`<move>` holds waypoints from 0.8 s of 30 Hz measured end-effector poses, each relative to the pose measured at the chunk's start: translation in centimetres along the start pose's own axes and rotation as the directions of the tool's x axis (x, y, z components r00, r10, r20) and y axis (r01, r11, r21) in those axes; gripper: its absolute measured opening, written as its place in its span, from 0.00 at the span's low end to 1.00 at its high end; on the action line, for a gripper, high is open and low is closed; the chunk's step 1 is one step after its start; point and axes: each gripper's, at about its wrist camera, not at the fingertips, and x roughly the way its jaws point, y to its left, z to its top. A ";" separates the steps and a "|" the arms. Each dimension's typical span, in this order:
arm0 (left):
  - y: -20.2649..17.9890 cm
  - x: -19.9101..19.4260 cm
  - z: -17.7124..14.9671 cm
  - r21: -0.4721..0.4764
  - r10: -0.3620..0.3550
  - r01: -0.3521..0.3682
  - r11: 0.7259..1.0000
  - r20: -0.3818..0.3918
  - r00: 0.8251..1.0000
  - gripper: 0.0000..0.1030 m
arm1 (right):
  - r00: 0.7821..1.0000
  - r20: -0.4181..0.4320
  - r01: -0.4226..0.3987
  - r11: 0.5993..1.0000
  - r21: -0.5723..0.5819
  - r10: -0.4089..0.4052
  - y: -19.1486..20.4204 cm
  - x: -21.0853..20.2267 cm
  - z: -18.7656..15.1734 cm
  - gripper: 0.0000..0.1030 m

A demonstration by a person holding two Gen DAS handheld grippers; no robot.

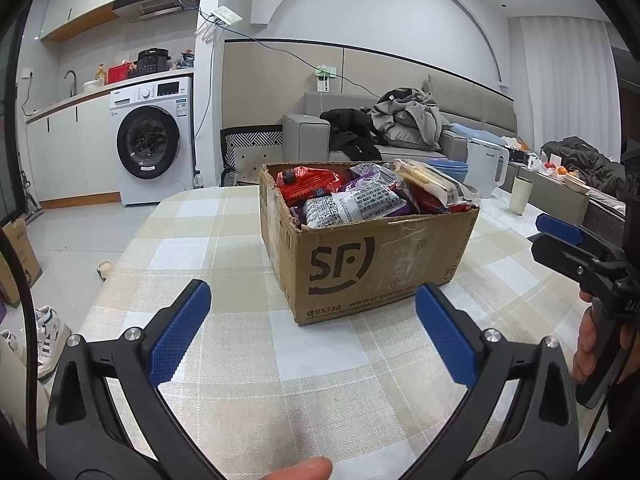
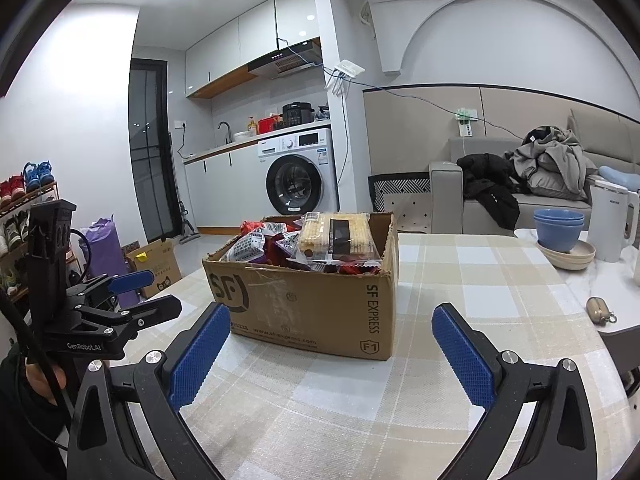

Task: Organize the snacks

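A brown SF Express cardboard box [image 1: 372, 264] stands open on the checked tablecloth; it also shows in the right wrist view [image 2: 312, 304]. It is full of snack packs: red wrappers [image 1: 308, 186], a white and purple bag [image 1: 356, 202] and a clear pack of wafers [image 2: 334, 232] on top. My left gripper [image 1: 312, 300] is open and empty, just in front of the box. My right gripper [image 2: 330, 322] is open and empty, in front of the box's right corner. Each gripper shows at the edge of the other's view.
Blue bowls on a beige dish [image 2: 560, 230], a white kettle [image 2: 612, 224], a cream cup [image 1: 520, 196] and a small beige pouch [image 2: 598, 310] sit at the table's far right. A sofa with clothes [image 1: 400, 120] lies behind.
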 end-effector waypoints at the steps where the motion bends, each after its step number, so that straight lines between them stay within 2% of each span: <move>1: 0.0 -0.1 0.1 -0.001 -0.003 0.003 1.000 0.000 1.000 0.99 | 1.000 0.003 0.001 1.000 0.002 -0.001 0.0 -0.1 0.0 1.00; 24: -0.1 0.0 -0.1 -0.009 0.001 -0.001 1.000 0.000 1.000 0.99 | 1.000 0.000 0.007 1.000 0.003 -0.007 -0.1 -0.1 -0.1 1.00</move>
